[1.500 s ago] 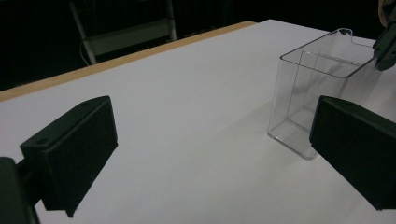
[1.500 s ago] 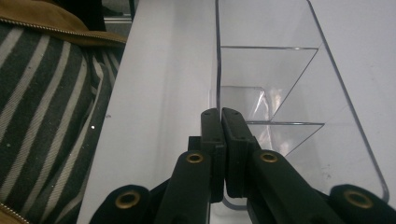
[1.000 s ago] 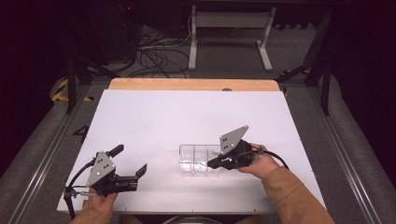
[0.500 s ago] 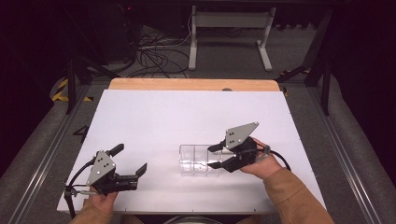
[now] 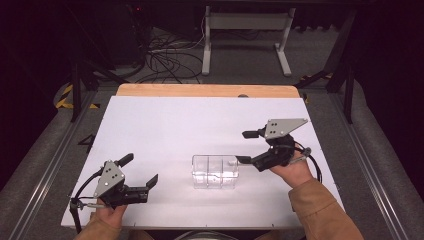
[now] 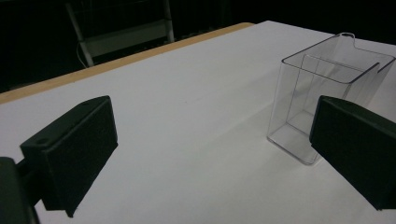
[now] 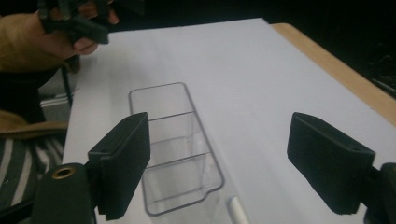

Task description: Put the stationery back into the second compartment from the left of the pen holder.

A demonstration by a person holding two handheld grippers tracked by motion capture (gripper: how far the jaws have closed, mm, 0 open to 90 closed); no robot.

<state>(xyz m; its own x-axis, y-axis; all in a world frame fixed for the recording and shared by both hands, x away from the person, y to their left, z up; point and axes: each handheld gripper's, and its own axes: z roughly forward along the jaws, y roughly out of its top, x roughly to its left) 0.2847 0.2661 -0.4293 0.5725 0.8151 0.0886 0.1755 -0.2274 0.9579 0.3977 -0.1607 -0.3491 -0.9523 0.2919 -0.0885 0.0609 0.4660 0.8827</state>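
Holding your right gripper (image 5: 248, 147) wide apart just beside the clear divided box (image 5: 215, 171) on the white table (image 5: 165, 130), you seem ready to grasp it, while your left gripper (image 5: 139, 171), also wide, waits well apart.

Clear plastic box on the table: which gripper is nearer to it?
Right. The right gripper is open beside the clear plastic box; the left gripper is open, farther away.
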